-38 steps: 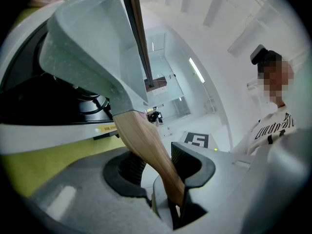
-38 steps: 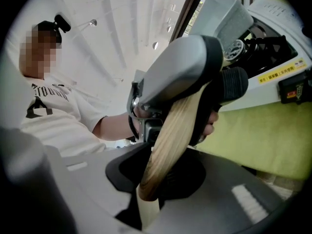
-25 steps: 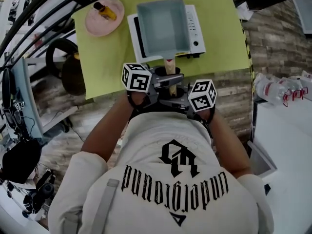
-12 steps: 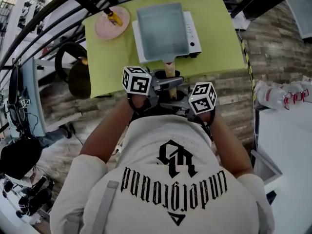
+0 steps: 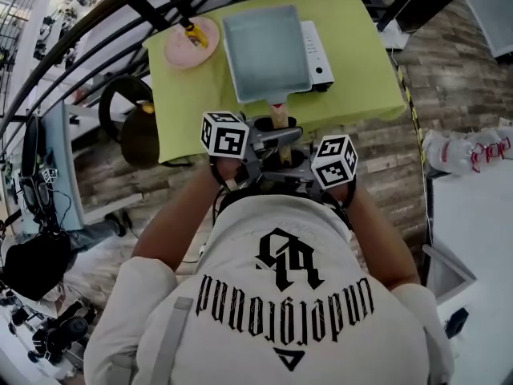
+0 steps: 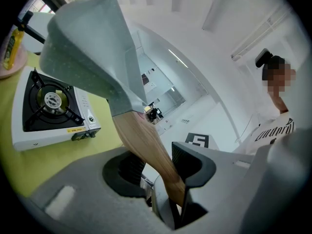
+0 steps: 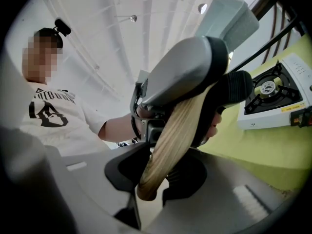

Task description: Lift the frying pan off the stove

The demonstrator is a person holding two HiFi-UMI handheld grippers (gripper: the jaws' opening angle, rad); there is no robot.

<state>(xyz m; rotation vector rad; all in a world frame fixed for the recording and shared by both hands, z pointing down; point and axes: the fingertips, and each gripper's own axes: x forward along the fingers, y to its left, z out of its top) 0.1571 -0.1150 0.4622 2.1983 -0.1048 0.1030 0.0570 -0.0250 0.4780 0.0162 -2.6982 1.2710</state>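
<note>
The grey square frying pan (image 5: 266,50) hangs in the air above the white portable stove (image 5: 322,53), whose bare burner (image 6: 48,101) shows below it in the left gripper view. Its wooden handle (image 5: 278,117) points toward me. My left gripper (image 5: 272,133) is shut on the handle (image 6: 146,145) near the pan. My right gripper (image 5: 282,157) is shut on the handle's end (image 7: 168,143), just behind the left gripper (image 7: 190,67). Pan (image 7: 226,13) and stove (image 7: 273,99) also show in the right gripper view.
The stove stands on a yellow-green table (image 5: 357,87). A pink plate (image 5: 183,48) with a yellow bottle (image 5: 195,33) sits at its far left. Black railings cross the top. A dark chair (image 5: 132,123) stands left, and a white table with plastic bottles (image 5: 473,151) at right.
The pan has come up off the stove and now covers its left side in the head view. Both grippers keep their hold on the handle.
</note>
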